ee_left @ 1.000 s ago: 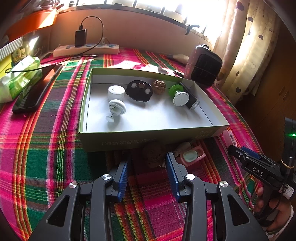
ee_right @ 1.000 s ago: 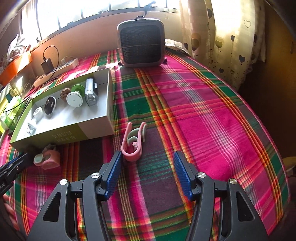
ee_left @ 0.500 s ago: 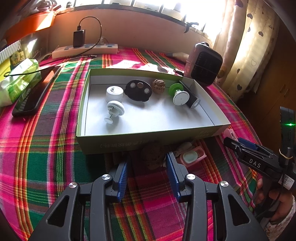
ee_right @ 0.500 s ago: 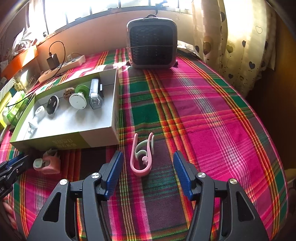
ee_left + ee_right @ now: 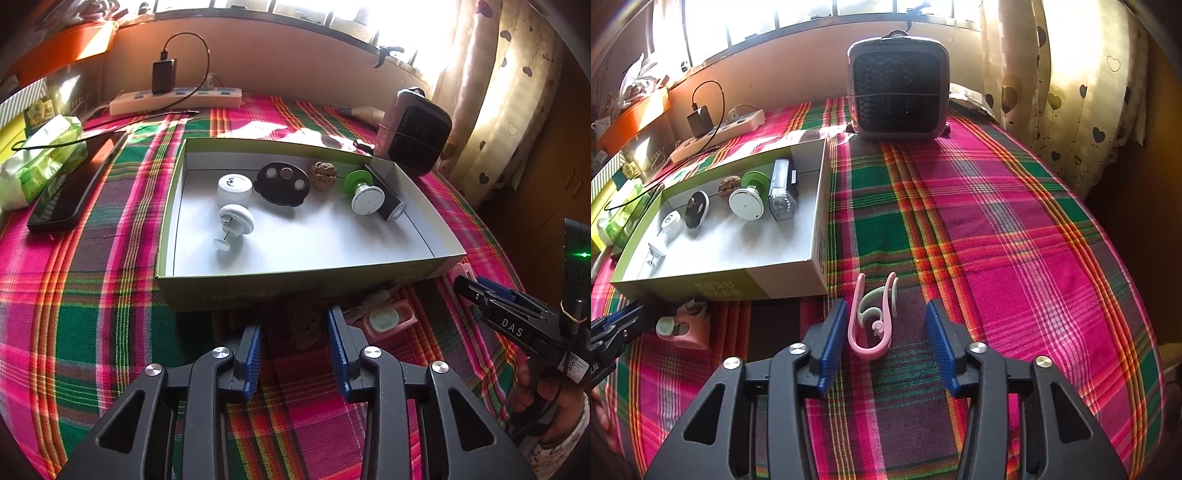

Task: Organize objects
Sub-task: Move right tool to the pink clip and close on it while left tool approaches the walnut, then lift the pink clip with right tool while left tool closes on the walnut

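Note:
An open green box (image 5: pixel 295 291) (image 5: pixel 783 273) on the plaid cloth holds several small items: white knobs, a black disc, a walnut, a green spool, a bike light. My left gripper (image 5: pixel 295 332) is open, its fingers on either side of a brown walnut (image 5: pixel 295 326) just in front of the box. A small pink case (image 5: pixel 388 319) (image 5: pixel 689 328) lies to its right. My right gripper (image 5: pixel 884 332) is open around a pink and green clip (image 5: pixel 873 317) lying on the cloth. The right gripper also shows in the left wrist view (image 5: pixel 498 314).
A grey heater (image 5: pixel 897 85) (image 5: pixel 415 131) stands at the back. A power strip with charger (image 5: pixel 177 99), a black phone (image 5: pixel 74 192) and a tissue pack (image 5: pixel 37 158) lie left of the box. Curtains hang on the right.
My right gripper has moved forward and swung until the pink clip sits between its fingers. My left gripper has edged closer around the brown walnut.

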The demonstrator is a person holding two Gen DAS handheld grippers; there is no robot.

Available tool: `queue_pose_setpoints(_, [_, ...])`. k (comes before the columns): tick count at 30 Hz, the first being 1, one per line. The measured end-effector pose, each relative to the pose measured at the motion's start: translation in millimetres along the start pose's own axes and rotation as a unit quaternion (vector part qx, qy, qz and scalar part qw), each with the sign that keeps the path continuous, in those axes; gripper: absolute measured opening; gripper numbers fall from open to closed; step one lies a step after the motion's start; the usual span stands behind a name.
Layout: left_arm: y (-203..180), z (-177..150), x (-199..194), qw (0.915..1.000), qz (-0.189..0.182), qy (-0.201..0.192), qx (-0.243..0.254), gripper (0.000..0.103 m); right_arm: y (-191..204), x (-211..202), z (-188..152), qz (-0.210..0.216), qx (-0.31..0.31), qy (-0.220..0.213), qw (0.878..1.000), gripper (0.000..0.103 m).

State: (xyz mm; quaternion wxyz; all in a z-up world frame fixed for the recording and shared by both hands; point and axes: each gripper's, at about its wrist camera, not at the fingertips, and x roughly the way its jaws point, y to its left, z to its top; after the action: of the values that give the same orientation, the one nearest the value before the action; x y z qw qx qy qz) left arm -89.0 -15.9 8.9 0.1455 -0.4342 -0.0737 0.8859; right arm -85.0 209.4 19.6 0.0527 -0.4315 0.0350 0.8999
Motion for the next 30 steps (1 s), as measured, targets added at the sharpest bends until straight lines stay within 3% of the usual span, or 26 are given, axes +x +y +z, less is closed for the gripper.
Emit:
queue_pose_setpoints(8, [2.7, 0.0, -0.1, 1.0000, 0.005, -0.001, -0.005, 0.024, -0.8, -1.1, -0.3, 0.008, 0.000, -0.002, 1.000, 0.025])
queue_pose_setpoints(30, [2.2, -0.2, -6.2, 0.9995, 0.029, -0.010, 0.004, 0.024, -2.1, -6.0, -1.9, 0.022, -0.003, -0.010, 1.000, 0.024])
